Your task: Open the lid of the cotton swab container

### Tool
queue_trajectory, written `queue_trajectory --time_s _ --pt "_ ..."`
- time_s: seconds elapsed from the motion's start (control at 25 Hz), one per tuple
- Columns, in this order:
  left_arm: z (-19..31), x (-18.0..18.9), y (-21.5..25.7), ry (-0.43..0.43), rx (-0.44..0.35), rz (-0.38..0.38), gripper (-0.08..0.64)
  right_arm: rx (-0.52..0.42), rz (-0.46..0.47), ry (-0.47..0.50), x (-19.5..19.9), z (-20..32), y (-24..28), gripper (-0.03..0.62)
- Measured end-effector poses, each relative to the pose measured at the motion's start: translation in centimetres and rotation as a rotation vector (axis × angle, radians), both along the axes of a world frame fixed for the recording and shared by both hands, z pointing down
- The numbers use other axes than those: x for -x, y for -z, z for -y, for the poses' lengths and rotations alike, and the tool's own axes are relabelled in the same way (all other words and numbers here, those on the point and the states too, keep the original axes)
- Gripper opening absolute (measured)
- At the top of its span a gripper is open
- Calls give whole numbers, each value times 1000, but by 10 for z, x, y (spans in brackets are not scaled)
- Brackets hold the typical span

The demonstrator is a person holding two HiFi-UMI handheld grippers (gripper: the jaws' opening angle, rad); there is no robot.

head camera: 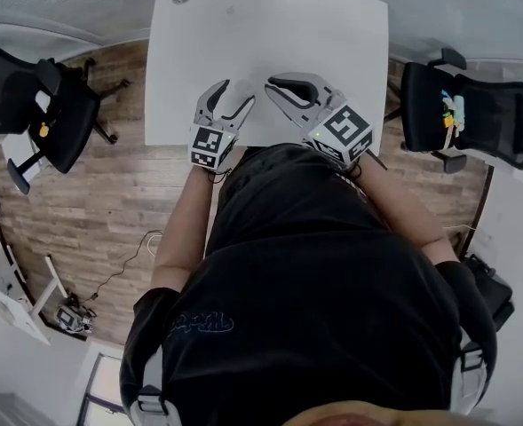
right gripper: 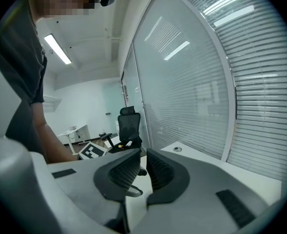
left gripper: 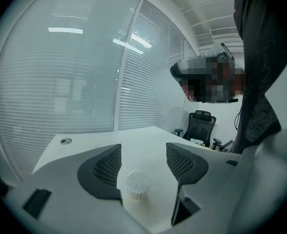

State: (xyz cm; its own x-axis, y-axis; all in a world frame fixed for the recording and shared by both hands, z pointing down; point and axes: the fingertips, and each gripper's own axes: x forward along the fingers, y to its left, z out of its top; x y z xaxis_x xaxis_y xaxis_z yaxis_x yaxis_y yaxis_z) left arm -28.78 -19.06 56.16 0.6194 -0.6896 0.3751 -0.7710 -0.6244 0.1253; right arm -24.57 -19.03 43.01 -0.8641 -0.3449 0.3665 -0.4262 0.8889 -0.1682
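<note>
Nearest: black shirt is filling the head view | left gripper is hanging wide open, empty, framing the untouched cotton swab container on the white table, probably to brace it | right gripper is sitting closed, empty, likely waiting for the lid

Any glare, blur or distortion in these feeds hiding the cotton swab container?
Left gripper view: cotton swab container clear, with light streaks reflected on the glass wall. Head view: fisheye bends the table; container unseen. Right gripper view: heavy fisheye, no blur.
</note>
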Motion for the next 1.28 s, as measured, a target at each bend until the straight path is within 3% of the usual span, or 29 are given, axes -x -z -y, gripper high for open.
queue_trajectory --time_s 0.6,1.28 --pt "4 -8 -80 -102 58 112 339 45 -34 -41 -12 10 -16 28" --pt "7 -8 -143 -131 108 235 344 81 -55 -70 -25 11 -26 28"
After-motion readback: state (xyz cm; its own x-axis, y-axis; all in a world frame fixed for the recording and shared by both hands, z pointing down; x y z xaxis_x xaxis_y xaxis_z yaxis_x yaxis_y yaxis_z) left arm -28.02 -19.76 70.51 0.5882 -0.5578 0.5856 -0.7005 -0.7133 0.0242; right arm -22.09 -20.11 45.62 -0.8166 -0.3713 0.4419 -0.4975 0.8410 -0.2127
